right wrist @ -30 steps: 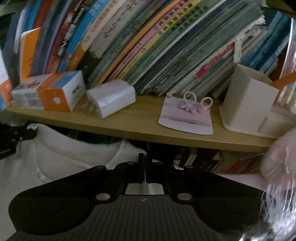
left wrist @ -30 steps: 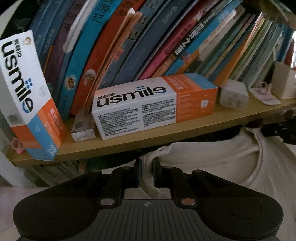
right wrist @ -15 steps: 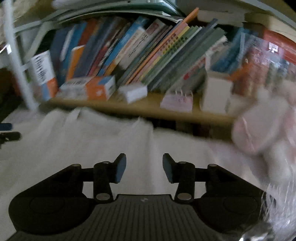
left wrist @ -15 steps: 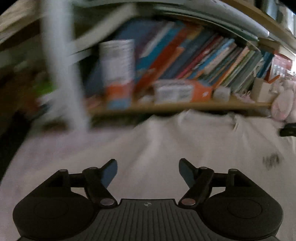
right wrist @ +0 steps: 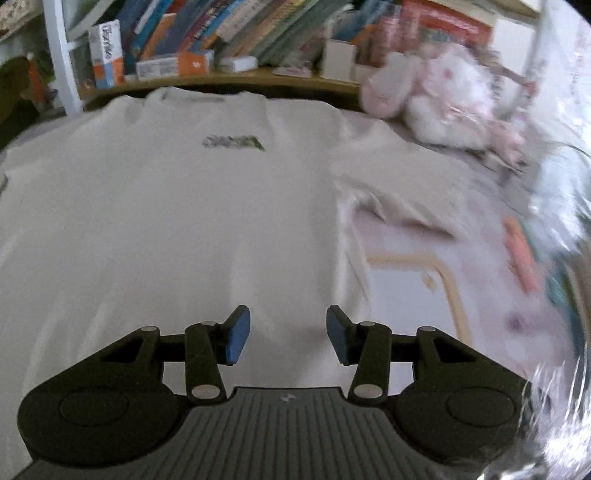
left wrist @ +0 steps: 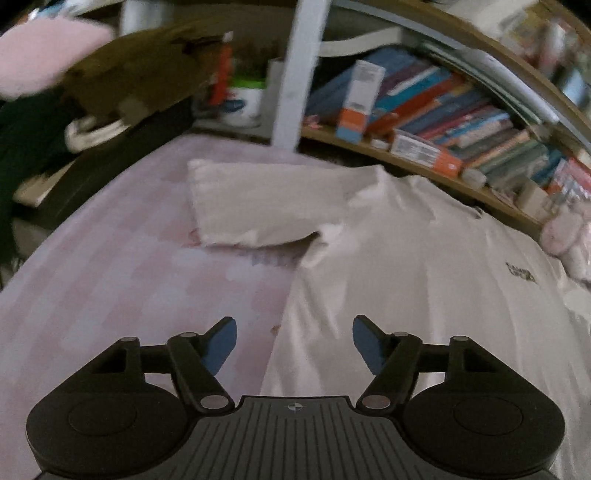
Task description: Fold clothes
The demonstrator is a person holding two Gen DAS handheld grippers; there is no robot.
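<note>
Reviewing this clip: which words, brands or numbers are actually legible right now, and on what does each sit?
"usmile": only roughly legible, on the upright white and orange box on the shelf.
Dark print on the chest of the cream shirt: too blurred to read.
Label on the flat box beside the upright one: too small and blurred.
Spines of the books: lettering unreadable.
White tub with a blue mark: unreadable.

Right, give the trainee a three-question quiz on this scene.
1. True or false: the T-shirt lies spread out with its collar toward the bookshelf.
2. What lies between the fingers of the left gripper? A) a pinched sleeve B) nothing gripped C) a book
3. Which toy sits beside the shirt's far right corner?

Key: 1 true. 2 B. 3 the pink plush toy.
</note>
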